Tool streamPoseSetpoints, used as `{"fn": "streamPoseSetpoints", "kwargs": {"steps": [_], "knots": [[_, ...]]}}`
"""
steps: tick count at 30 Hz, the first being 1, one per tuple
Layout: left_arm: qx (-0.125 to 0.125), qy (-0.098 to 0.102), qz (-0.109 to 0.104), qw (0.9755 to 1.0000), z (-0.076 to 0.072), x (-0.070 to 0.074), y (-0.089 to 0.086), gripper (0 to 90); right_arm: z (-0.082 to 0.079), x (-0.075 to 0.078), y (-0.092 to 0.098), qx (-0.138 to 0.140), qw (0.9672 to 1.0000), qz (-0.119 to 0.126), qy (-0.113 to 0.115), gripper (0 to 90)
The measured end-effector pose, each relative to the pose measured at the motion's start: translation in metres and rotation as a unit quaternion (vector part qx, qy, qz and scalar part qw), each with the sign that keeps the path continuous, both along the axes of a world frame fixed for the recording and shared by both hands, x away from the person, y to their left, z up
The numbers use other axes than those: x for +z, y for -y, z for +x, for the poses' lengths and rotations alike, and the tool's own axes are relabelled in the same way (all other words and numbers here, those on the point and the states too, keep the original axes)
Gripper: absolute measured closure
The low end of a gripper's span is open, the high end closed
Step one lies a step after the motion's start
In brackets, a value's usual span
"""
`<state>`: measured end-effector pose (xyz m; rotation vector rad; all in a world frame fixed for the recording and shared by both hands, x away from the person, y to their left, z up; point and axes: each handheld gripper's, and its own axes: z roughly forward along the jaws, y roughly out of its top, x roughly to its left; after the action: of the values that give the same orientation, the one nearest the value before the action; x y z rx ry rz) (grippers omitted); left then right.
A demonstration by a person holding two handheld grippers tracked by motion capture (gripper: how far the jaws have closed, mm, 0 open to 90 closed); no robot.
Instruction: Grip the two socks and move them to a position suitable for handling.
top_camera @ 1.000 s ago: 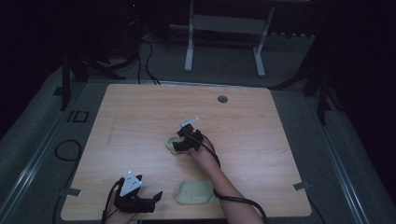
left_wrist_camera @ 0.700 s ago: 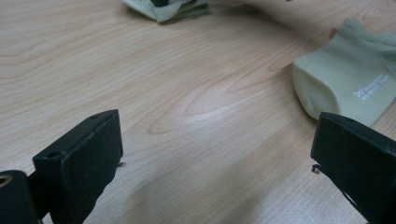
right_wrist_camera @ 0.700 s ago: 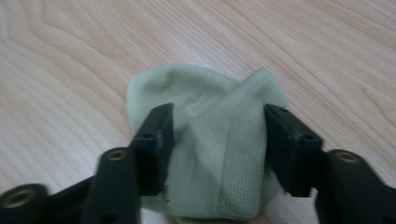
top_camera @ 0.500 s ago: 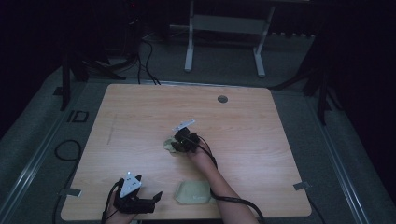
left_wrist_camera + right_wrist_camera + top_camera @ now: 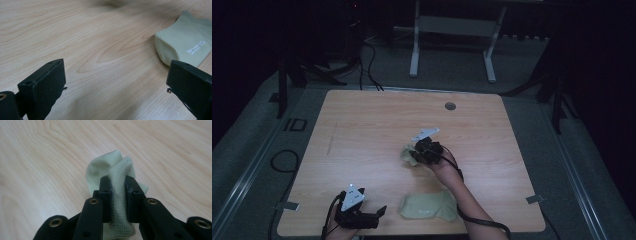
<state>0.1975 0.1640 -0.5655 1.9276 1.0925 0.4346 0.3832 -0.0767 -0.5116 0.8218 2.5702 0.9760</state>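
Since a moment ago, my right gripper (image 5: 117,192) has just closed its jaws on a pale green sock (image 5: 113,173), bunching it mid-bench. Left gripper (image 5: 115,82) gapes, empty, beside another sock (image 5: 186,47), partly cut off.

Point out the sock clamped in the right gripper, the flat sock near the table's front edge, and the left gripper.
Clamped sock (image 5: 119,173): right gripper view, bunched fabric above the jaws.
Flat sock (image 5: 428,206): high view, middle of the fabric.
Left gripper (image 5: 116,82): left gripper view, midway between its open jaws.
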Motion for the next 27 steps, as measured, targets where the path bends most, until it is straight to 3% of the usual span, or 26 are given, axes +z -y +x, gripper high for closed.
{"fn": "streamPoseSetpoints", "kwargs": {"steps": [2, 5, 10, 15, 23, 25, 27], "knots": [[0.000, -0.001, -0.001, 1.0000, 0.001, 0.000, 0.000, 2.5, -0.003, 0.003, 0.004, 0.001, 1.0000, 0.004, 0.002, 78.3], [0.002, -0.001, -0.001, 1.0000, 0.001, 0.000, 0.002, 2.5, -0.020, 0.014, 0.028, 0.004, 0.9998, 0.018, 0.010, 78.3], [0.000, -0.003, -0.001, 1.0000, 0.001, 0.000, 0.004, 2.5, -0.039, 0.014, 0.049, 0.013, 0.9992, 0.037, 0.005, 78.2], [-0.004, -0.002, 0.000, 1.0000, 0.003, 0.001, 0.007, 2.5, -0.044, -0.006, 0.054, 0.018, 0.9995, 0.026, -0.008, 77.6], [-0.015, -0.003, 0.010, 0.9998, 0.014, 0.005, 0.015, 2.6, -0.039, -0.040, 0.051, 0.014, 0.9994, -0.017, -0.027, 75.3], [-0.016, -0.001, 0.019, 0.9997, 0.018, 0.006, 0.018, 4.5, -0.038, -0.042, 0.053, 0.014, 0.9995, -0.004, -0.029, 74.3], [-0.019, -0.005, 0.015, 0.9997, 0.024, 0.008, 0.021, 4.5, -0.038, -0.042, 0.053, 0.014, 0.9994, -0.005, -0.030, 70.7]]}}
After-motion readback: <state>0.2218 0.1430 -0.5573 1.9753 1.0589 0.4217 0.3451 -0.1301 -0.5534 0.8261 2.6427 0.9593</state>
